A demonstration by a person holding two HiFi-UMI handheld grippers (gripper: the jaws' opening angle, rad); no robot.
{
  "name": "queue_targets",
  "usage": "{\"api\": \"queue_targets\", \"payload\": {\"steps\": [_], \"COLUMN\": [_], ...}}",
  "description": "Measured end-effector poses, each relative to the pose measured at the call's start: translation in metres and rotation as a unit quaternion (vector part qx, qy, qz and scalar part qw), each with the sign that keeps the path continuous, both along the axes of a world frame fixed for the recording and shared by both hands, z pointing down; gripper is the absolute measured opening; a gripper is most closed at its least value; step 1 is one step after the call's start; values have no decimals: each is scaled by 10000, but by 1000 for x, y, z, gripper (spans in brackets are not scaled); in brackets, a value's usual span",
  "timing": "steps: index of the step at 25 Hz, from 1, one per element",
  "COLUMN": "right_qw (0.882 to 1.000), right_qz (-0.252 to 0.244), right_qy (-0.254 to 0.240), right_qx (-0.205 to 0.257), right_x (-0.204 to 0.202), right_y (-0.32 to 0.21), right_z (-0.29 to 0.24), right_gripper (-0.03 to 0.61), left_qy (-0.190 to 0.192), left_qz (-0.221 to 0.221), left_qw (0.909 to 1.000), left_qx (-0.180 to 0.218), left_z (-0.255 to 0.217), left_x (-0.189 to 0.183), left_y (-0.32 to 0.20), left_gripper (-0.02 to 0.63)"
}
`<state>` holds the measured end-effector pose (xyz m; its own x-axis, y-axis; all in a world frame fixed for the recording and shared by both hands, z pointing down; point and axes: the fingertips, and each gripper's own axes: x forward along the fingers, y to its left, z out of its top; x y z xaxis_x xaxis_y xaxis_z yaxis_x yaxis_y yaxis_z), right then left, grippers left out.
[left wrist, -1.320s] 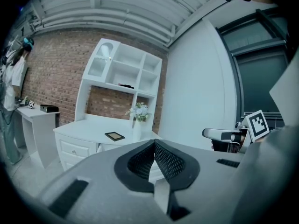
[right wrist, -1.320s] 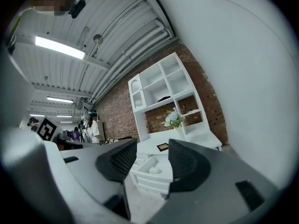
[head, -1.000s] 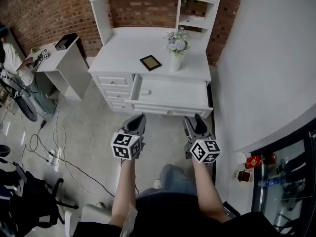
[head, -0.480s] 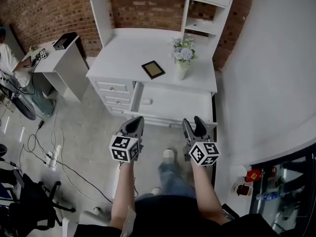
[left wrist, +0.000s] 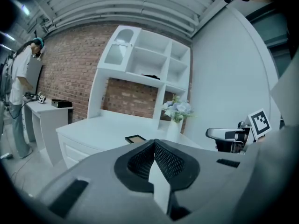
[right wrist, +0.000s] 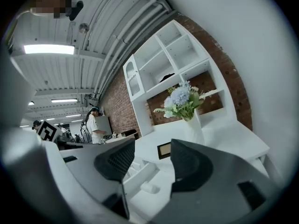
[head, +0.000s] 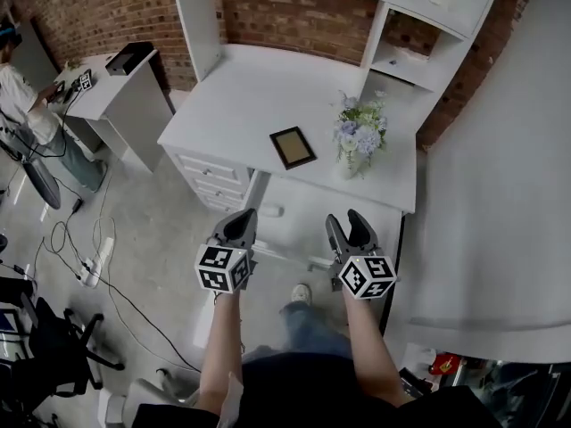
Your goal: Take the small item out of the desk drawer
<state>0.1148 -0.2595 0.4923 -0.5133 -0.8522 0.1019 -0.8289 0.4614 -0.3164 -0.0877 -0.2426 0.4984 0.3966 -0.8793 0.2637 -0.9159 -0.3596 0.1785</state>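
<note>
The white desk (head: pixel 268 96) has its wide drawer (head: pixel 308 210) pulled open. A small white item (head: pixel 270 210) lies at the drawer's left end; in the right gripper view the small item (right wrist: pixel 150 188) shows just below and beyond the jaws. My left gripper (head: pixel 239 219) is shut and empty, hovering above the drawer's front left part. My right gripper (head: pixel 345 224) hangs open and empty above the drawer's front, to the right of the item. In the left gripper view the left gripper (left wrist: pixel 154 146) points over the desktop.
A dark picture frame (head: pixel 293 147) and a vase of flowers (head: pixel 359 141) stand on the desktop under a white shelf unit (head: pixel 393 16). Smaller closed drawers (head: pixel 210 172) sit left. A side table (head: pixel 125 87), a person (head: pixel 22 96) and floor cables (head: pixel 89 270) lie left; a white wall (head: pixel 500 194) rises at right.
The view and both grippers have come closer to the desk; the grippers now hang over the open drawer's front instead of the floor before it. Jaw states look unchanged.
</note>
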Motion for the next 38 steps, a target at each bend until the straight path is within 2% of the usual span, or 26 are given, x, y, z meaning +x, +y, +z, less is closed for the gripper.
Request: {"api": "queue_targets", "payload": {"steps": [6,13,16,18,20,21,23,27,29,31,34,36,38], "right_qw": [9977,9894,9805,9682,9459,9299,8890,7951,7584,7319,6989,6825,6738], "right_qz": [-555,-1109,-1520,-1923,-2462,-2775,-3418,-4447,-4725,-4891,-5028,-5069,-5076], "right_qy": [158,387,701,1121,1745,2105,2822,3981,4372,4642,4991,5151,5220], "right_qx": [-343,-850,-1033,-1142,-1195,-1185,-1150,-1080,-1019,-980,-986,-1090,-1259], "right_x": [-21,-64,-84,-100,-119,-130,-152,-183,-194,-204,-214,-216,-215], "right_y": [-58,-67,-77,-77,-68,-64,-57,-53,-56,-59,-64,-67,-70], "right_z": [30,68,86,104,123,134,160,214,235,254,280,294,303], "right_gripper": [219,219,219,219,219,219,219,219,219,219,219,219,219], "left_qy": [-28,54,130,137,198,245,340,572,666,707,780,858,916], "left_qz": [-305,-593,-731,-755,-824,-869,-947,-1194,-1332,-1452,-1612,-1727,-1826], "left_qw": [9993,9967,9952,9946,9937,9931,9917,9864,9834,9807,9764,9731,9706], "left_qx": [-219,-549,-635,-695,-733,-747,-805,-976,-1038,-1106,-1210,-1257,-1276], "left_z": [18,40,47,52,53,54,59,81,91,101,116,121,124], "left_x": [-1,-31,-41,-46,-51,-55,-63,-78,-84,-90,-97,-102,-105], "left_y": [-47,-48,-57,-59,-52,-47,-40,-26,-19,-11,3,12,18], "left_gripper": [9,9,9,9,9,9,9,9,9,9,9,9,9]}}
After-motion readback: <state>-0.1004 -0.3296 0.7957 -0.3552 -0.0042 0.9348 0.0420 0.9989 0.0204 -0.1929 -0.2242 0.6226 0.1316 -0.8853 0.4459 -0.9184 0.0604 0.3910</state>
